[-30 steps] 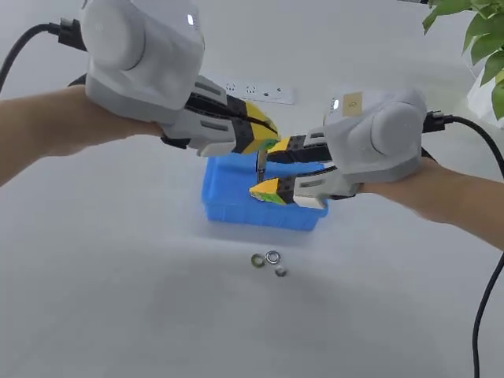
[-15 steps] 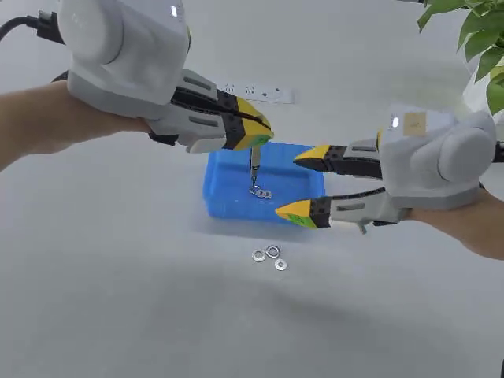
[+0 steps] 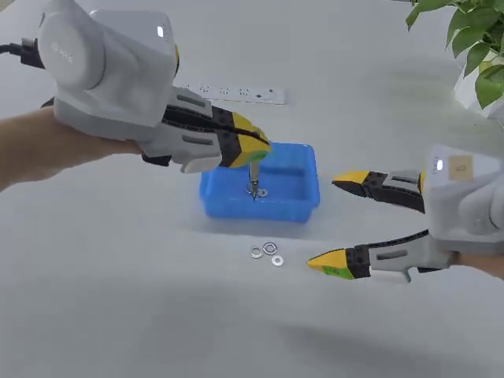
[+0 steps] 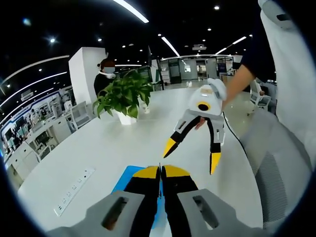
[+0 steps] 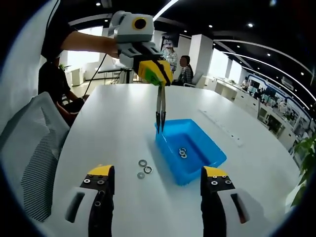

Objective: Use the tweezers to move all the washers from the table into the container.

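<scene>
The white bench (image 3: 118, 299) carries everything. The left gripper (image 3: 260, 146) hangs over the blue container (image 3: 260, 211), its fingers (image 3: 244, 134) clamped together on the tweezers (image 3: 253, 177). The right gripper (image 3: 329, 223) hovers just right of the container, its fingers (image 3: 370, 183) wide apart and empty. The tweezers point straight down, tips inside the container beside two washers (image 3: 260, 192) on its floor. Three more washers (image 3: 268, 253) lie clustered on the bench, just in front of the container.
</scene>
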`<state>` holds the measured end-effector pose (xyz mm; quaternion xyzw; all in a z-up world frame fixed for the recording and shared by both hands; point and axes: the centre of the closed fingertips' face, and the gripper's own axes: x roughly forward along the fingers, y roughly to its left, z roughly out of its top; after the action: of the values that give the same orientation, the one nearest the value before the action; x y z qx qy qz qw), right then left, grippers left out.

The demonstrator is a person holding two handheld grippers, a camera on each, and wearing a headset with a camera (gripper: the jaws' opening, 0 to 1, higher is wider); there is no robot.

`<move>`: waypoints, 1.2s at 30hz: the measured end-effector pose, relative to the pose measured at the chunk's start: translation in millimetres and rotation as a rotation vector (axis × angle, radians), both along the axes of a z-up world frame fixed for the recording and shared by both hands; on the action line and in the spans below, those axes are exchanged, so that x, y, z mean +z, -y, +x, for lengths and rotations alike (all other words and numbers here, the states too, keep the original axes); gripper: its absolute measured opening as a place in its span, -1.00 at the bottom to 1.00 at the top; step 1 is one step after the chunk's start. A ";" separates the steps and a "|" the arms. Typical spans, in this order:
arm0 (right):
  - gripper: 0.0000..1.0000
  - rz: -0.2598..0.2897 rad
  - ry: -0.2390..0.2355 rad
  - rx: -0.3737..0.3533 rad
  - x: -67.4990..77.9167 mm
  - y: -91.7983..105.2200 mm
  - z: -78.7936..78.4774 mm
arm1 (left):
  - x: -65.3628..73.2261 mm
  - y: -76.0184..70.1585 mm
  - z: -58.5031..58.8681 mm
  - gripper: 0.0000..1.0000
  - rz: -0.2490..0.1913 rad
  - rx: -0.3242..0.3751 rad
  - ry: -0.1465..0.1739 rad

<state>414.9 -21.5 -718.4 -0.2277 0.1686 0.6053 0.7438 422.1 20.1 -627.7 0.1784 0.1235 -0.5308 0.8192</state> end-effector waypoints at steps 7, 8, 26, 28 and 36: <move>0.51 -0.013 -0.018 -0.007 -3.6 6.5 -6.9 | -20.2 -1.5 -23.8 -0.90 -0.001 -0.011 -0.033; 0.52 -0.011 -0.024 -0.010 -4.0 8.2 -8.1 | -23.4 -2.9 -25.6 -0.90 -0.003 -0.008 -0.032; 0.55 0.006 -0.083 -0.020 -14.5 22.9 -27.1 | -56.1 2.1 -45.4 -0.90 -0.007 0.004 -0.065; 0.56 0.003 -0.092 -0.019 -17.4 25.0 -29.3 | -56.4 0.9 -44.6 -0.90 -0.007 0.011 -0.060; 0.64 -0.009 -0.125 0.008 -26.6 25.7 -39.0 | -54.4 0.3 -41.2 -0.90 0.002 -0.007 0.009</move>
<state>375.9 -47.2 -745.0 -0.1933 0.2164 0.6206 0.7284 380.9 19.8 -682.0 0.1819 0.1197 -0.5328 0.8178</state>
